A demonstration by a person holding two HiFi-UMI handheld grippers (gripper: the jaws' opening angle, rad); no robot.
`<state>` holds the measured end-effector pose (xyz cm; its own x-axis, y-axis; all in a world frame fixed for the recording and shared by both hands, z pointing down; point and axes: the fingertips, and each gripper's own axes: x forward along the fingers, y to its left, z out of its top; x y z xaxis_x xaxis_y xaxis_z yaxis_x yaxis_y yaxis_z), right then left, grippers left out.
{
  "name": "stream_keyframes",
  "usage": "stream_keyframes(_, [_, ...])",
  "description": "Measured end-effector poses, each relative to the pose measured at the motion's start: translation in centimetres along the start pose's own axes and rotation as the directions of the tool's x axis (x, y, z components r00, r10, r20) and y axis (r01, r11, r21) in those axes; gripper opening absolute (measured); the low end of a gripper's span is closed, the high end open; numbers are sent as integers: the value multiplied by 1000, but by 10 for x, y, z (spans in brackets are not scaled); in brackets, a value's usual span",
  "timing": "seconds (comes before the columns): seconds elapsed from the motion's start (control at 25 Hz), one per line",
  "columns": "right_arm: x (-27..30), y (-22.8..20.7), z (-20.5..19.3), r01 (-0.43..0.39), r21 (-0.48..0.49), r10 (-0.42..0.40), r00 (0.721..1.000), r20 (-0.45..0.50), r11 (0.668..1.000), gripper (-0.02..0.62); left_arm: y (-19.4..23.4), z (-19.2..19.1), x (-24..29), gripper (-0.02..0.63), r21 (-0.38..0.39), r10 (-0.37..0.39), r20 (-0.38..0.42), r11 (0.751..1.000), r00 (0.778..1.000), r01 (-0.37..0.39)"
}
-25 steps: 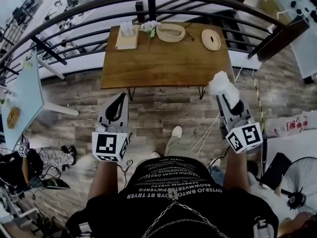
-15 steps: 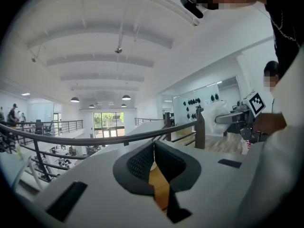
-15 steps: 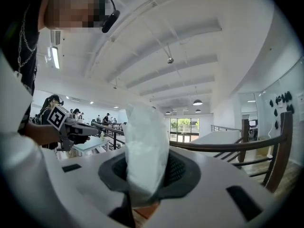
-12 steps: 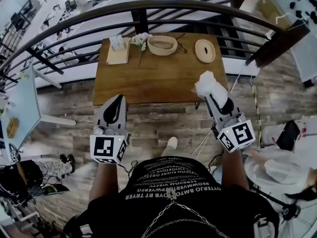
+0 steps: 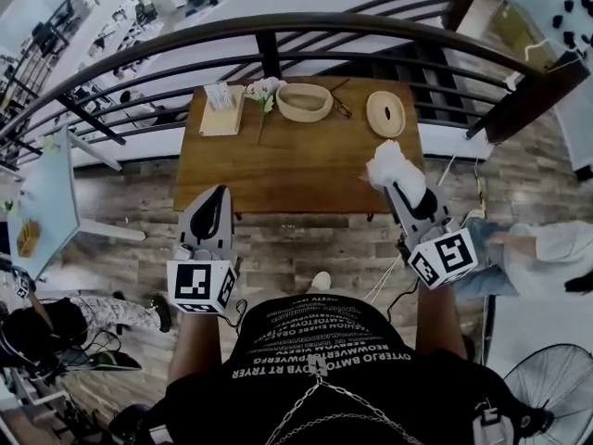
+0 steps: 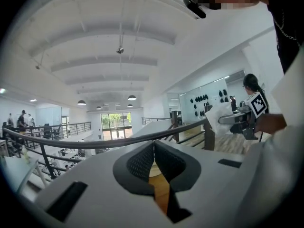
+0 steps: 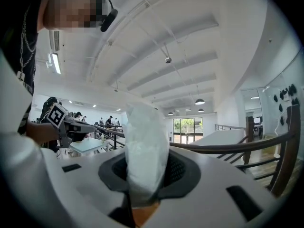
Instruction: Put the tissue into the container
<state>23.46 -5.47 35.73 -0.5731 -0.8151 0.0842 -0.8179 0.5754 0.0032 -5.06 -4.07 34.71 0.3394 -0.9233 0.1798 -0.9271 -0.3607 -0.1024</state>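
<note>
White and crumpled, the tissue (image 7: 144,146) stood clamped between the right gripper's (image 5: 400,185) fingers (image 7: 179,167), its upper part rising well above their tips. From the head view that gripper was raised at the near right corner of the wooden surface (image 5: 278,160), with the tissue showing over that corner and well apart from the container (image 5: 304,102). The container, a pale oval bowl, sat at the far edge of the surface, with a flat oval piece (image 5: 386,113) lying to its right and a small spray of flowers (image 5: 263,88) just beside it on the left. Farther left lay a light tray (image 5: 220,111) carrying something white. The left gripper (image 5: 216,198) was held over the plank floor (image 5: 306,239) in front of the surface's near edge, its fingers (image 6: 140,163) clenched together with nothing between them. A dark metal railing (image 5: 278,28) curved behind the surface.
</note>
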Motion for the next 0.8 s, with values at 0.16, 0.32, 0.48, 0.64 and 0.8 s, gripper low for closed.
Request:
stream_keyframes(0.16, [2,-7,-7,-15,28,15,1000,-6,1000,117,-2,-5,1,29,7,18,-25,1000,1000,-18])
stream_keyframes(0.32, [8,-8,-21,-26,35,26,1000,-9,999,117,-3,-20,5,29,21,25,-48,999,999,-24])
stream_keyframes(0.48, [11,-12,-24,-4,53,5,1000,-13,999,117,-1,-20,11,29,25,4,-62,1000,998,-3])
stream_keyframes(0.64, [40,-6,-14,30,60,-29,999,-14,998,117,29,-16,30,29,29,-36,-53,999,998,38])
stream_keyframes(0.8, [62,-7,-9,51,49,-50,999,-20,997,117,46,-12,58,29,25,-77,-32,997,997,78])
